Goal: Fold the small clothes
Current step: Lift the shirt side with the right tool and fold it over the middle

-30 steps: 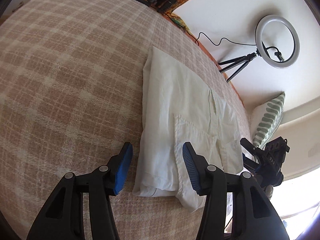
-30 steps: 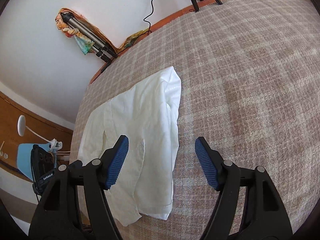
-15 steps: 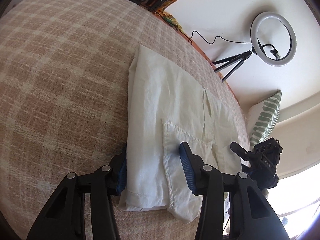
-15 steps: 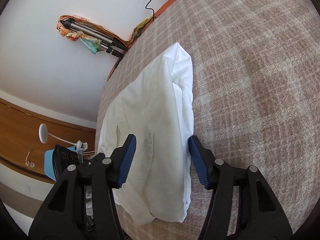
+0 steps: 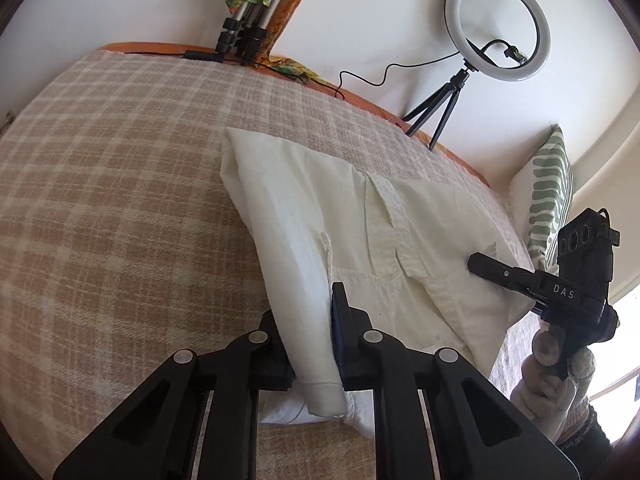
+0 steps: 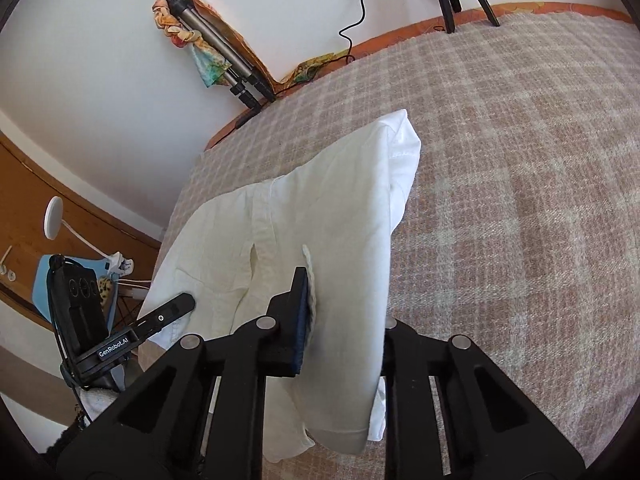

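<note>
A white shirt (image 5: 360,216) lies part-folded on the checked bedcover (image 5: 120,200), its near end lifted. My left gripper (image 5: 308,320) has its jaws closing, and the pads pinch the shirt's near left edge. In the right wrist view the shirt (image 6: 320,200) hangs between the fingers of my right gripper (image 6: 344,320), whose jaws are also closing and press on the near right edge. Each gripper shows in the other's view: the right gripper (image 5: 500,272) held by a gloved hand (image 5: 552,376), the left gripper (image 6: 172,312) at the shirt's left corner.
A ring light (image 5: 498,24) on a small tripod stands at the bed's far edge, beside a green striped cushion (image 5: 548,192). A folded tripod wrapped in coloured cloth (image 6: 212,52) leans on the wall. A blue chair (image 6: 44,280) and a white lamp (image 6: 52,220) stand beyond the bed's left edge.
Both grippers have gone from wide open around the shirt's near edge to pinching it. Both have risen, and the near end of the shirt has come up off the bedcover.
</note>
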Demonstrator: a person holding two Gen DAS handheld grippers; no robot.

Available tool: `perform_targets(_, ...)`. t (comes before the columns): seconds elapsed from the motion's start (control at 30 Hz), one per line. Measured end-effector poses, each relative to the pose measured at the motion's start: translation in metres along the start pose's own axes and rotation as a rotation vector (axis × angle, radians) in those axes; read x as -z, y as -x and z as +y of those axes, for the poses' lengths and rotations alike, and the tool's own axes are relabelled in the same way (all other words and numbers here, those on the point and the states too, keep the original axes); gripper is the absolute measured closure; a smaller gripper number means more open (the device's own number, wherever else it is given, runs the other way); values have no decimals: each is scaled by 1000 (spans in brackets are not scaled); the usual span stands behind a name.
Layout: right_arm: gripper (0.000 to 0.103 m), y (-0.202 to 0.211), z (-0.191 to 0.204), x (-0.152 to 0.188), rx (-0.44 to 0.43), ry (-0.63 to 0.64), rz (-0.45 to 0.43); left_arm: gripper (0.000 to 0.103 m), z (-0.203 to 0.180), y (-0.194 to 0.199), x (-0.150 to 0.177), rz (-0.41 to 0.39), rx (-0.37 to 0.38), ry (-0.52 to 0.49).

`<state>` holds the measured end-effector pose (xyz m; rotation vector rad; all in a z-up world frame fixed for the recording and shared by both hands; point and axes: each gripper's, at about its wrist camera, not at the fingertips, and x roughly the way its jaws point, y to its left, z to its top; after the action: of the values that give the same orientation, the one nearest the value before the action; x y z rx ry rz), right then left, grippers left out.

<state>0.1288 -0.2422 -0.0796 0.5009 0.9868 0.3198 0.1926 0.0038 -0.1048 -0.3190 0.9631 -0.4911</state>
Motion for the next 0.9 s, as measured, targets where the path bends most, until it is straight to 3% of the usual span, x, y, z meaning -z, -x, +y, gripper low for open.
perform_targets(0.33, 86, 48, 10, -15, 23, 57, -90, 91, -39, 6, -14, -46, 37, -77)
perform_targets(0.53, 86, 80, -1, -33, 92, 96, -129, 91, -78, -13, -31, -54, 76, -128)
perform_targets(0.9, 87, 142, -68, -79, 264, 119, -199, 91, -174, -83, -64, -50, 146, -248)
